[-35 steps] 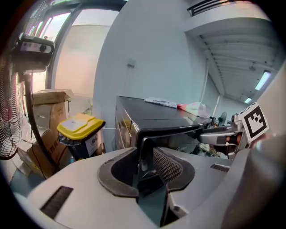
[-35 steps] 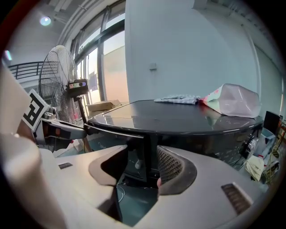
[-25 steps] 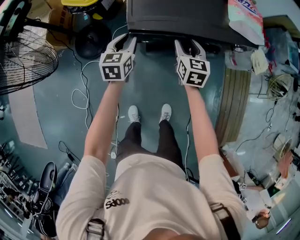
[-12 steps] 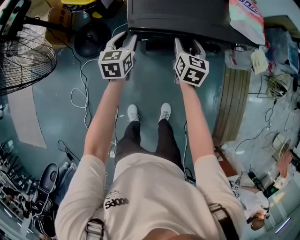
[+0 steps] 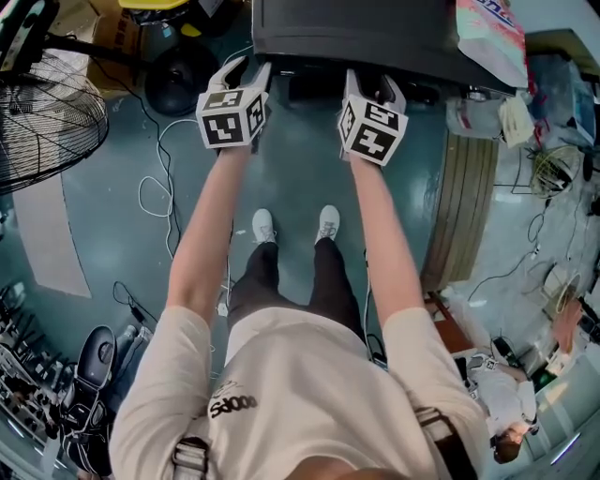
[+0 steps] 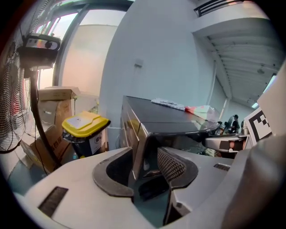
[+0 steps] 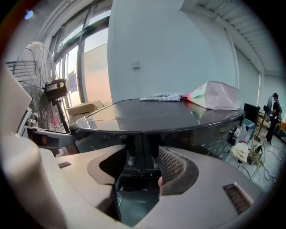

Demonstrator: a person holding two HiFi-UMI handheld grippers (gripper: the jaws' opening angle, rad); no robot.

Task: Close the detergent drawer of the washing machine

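Right gripper [image 7: 138,170] jaws just opening, wide apart, gripping nothing, dark washing machine [image 7: 178,118] ahead, bag [image 7: 214,100] on top

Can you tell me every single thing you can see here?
washing machine: one, dark grey, straight ahead
bag: one, pink and white, on the machine
cloth: one, pale, beside the bag
fan: one, black, left side
bin: one, yellow lid, left of the machine
cardboard boxes: a few, brown, beside the bin
cables: several, white and black, on the floor
shoes: two, white, on the person's feet
left claw: one, grey, at the machine's left corner; jaws just opened wider, gripping nothing
right claw: one, grey, at the machine's front; jaws just opened wider, gripping nothing
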